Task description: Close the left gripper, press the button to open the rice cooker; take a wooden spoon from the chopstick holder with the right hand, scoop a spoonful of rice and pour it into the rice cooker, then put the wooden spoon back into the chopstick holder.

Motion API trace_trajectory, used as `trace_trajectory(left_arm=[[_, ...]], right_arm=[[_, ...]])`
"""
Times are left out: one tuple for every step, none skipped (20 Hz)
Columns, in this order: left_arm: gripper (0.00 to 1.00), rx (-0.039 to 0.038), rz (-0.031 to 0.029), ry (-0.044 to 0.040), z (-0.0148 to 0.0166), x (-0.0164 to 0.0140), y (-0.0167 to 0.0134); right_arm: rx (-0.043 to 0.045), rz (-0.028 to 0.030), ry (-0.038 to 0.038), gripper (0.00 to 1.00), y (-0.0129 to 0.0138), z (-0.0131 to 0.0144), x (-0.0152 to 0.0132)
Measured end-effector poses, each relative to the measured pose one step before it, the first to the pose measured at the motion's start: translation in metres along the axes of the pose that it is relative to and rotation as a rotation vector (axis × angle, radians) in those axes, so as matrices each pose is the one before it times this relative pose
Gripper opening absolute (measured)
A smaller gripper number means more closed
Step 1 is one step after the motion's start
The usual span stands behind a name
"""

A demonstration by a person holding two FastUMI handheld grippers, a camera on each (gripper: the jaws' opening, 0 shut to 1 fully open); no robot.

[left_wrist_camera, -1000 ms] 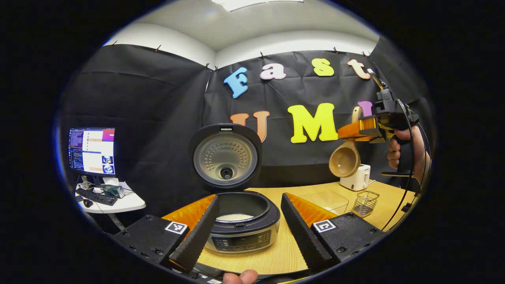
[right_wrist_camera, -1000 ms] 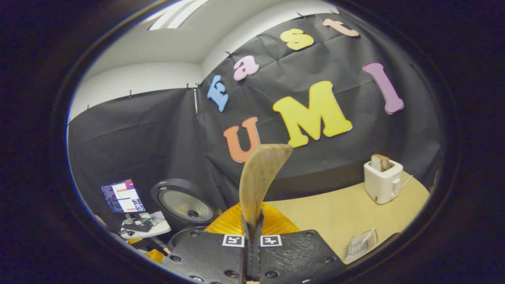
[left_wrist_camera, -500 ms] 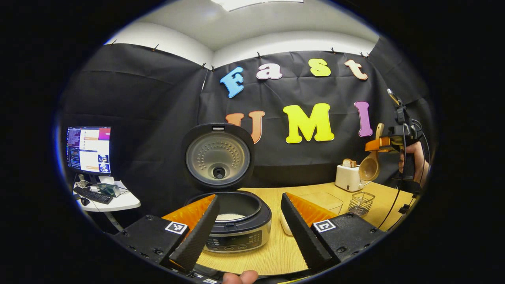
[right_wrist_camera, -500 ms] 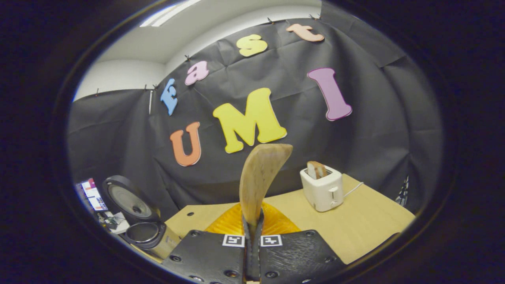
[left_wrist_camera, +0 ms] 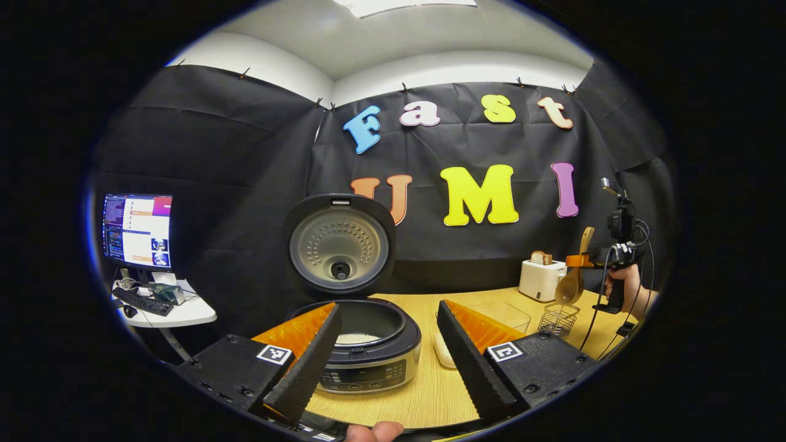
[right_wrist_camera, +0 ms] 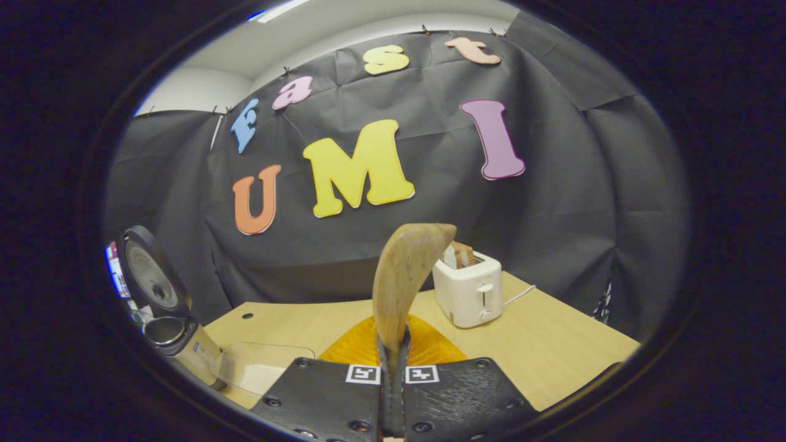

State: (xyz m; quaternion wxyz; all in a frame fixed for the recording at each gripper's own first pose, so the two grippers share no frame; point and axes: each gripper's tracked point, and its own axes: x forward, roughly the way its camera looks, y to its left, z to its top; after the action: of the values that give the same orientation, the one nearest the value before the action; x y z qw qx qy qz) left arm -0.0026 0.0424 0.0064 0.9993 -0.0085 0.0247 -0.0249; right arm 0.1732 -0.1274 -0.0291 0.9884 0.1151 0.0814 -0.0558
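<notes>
Meanwhile the left gripper [left_wrist_camera: 387,353] stood with its fingers spread wide, holding nothing, just in front of the rice cooker [left_wrist_camera: 362,353] on the near left of the table [left_wrist_camera: 424,393]. The cooker's lid [left_wrist_camera: 339,245] stood up and open, and a layer of rice [left_wrist_camera: 358,338] lay in the pot. To the right of the cooker, partly hidden behind one finger, sat a clear container [left_wrist_camera: 503,314]. Farther right, in the left gripper view, the right gripper [left_wrist_camera: 580,262] was held in a hand [left_wrist_camera: 620,285] above the wire chopstick holder [left_wrist_camera: 557,320], gripping the spoon [left_wrist_camera: 572,287] by its handle, bowl hanging down just over the holder's rim; whether the bowl touched the holder could not be told. A white toaster [left_wrist_camera: 540,279] with a slice of bread in it stood at the far right of the table, behind the holder. In the right gripper view, the right gripper [right_wrist_camera: 393,368] was clamped narrowly on the spoon [right_wrist_camera: 402,279], both fingers pressing its handle, whose end rose between them. Beyond it stood the toaster [right_wrist_camera: 468,288], and at the left edge the cooker [right_wrist_camera: 166,331] with its lid raised, the container [right_wrist_camera: 258,368] just beside it. A desk with a monitor [left_wrist_camera: 137,230] and a keyboard stood outside the booth on the far left.
</notes>
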Motion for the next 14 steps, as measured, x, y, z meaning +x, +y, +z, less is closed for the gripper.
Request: trace_trajectory(left_arm=[[0.99,-0.00065,0.00064,0.0025,-0.00089,-0.00061,-0.0002],[0.99,-0.0003,0.00099,0.00312,-0.00036,0.00031,0.00022],[0.99,-0.00026,0.00162,0.0008,-0.0003,0.00038,0.00062],[0.99,-0.00172,-0.00006,0.00004,-0.00049,0.00048,0.00086],[0.99,-0.00168,-0.00129,0.0028,-0.00091,0.00032,0.00036],[0.99,0.00026,0.00036,0.00254,-0.00086,0.0001,0.00022],[1.0,0.00152,0.00135,-0.0012,0.00068,0.00012,-0.00016],[0.99,-0.00048,-0.00015,0.00125,0.00075,-0.0001,-0.00074],[0.99,-0.00041,0.00038,0.00055,-0.00124,0.00052,0.00035],[0.99,0.0003,0.00072,0.00245,-0.00035,-0.00021,-0.00052],[0.99,-0.00107,-0.00069,-0.00109,-0.00002,-0.00013,-0.00018],[1.0,-0.00128,-0.00203,0.00031,0.00029,0.00031,-0.00054],[1.0,-0.00445,-0.00236,-0.0014,-0.00016,-0.00063,-0.00198],[0.99,-0.00348,-0.00629,0.00016,0.00002,0.00059,-0.00303]], right_arm=[[-0.00191,0.00015,0.00492,0.0,-0.0008,-0.00449,0.00317],[0.00073,-0.0048,0.00509,0.0,-0.00216,-0.00512,0.00201],[0.00183,-0.00462,0.00415,0.0,-0.00204,-0.00408,0.00134],[0.00139,-0.0006,0.00195,0.0,-0.00088,-0.00419,0.00097],[0.00036,-0.00241,0.0012,0.0,-0.00136,-0.00354,0.0005],[0.00011,0.00033,0.00066,0.0,-0.00008,-0.0037,0.00108],[0.00068,0.0032,-0.00096,0.0,0.00035,-0.00349,0.00047],[-0.00541,0.00152,0.00402,0.0,0.00033,-0.00615,0.00168],[-0.00857,-0.00308,0.00472,0.0,-0.00122,-0.00606,0.00152],[-0.00641,-0.00203,0.00523,0.0,-0.00066,-0.00438,0.00111],[-0.00394,0.00172,0.00246,0.01,0.00086,-0.00331,0.00047],[0.00036,-0.0002,0.00243,0.01,-0.0003,-0.0028,0.00055],[0.00564,-0.00004,0.00138,0.02,-0.00122,-0.00344,0.00051],[0.00688,0.00128,0.00781,0.0,-0.00036,-0.00328,0.00311]])
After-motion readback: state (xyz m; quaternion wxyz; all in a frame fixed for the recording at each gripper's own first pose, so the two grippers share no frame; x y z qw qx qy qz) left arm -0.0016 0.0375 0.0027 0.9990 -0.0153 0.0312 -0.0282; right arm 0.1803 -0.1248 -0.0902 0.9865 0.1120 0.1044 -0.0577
